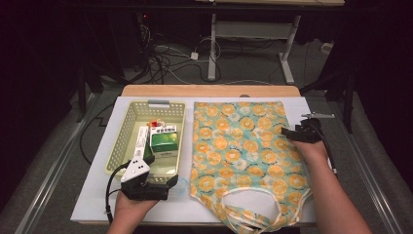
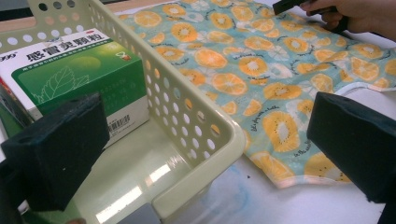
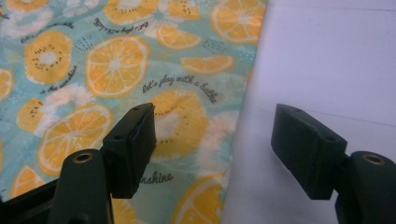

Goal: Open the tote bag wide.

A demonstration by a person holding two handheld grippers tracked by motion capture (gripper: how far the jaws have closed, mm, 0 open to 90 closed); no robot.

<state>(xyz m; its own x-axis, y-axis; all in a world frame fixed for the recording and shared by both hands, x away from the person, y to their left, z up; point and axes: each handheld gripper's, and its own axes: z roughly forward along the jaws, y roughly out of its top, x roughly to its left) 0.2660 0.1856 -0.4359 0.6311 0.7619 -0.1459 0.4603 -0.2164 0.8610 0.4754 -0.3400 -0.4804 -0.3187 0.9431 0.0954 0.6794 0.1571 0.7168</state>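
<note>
A flat cloth bag [image 1: 238,146] printed with orange slices lies on the white board [image 1: 92,195]. Left of it stands a pale green perforated basket [image 1: 180,141] holding a green box [image 1: 164,141] and a white box. My left gripper [image 1: 158,170] is open at the basket's near right corner. In the left gripper view it [image 2: 208,140] straddles the basket wall [image 2: 187,107], with one jaw inside by the green box [image 2: 79,74] and the other over the bag's edge. My right gripper [image 1: 297,132] is open at the bag's right edge; in its own view it [image 3: 219,144] spans bag [image 3: 107,60] and board [image 3: 327,56].
The bag's handles [image 1: 253,204] lie looped toward the near edge of the board. A wooden table edge [image 1: 209,90] shows beyond the board. Cables and a desk frame stand on the floor behind. A small red item lies at the basket's far end.
</note>
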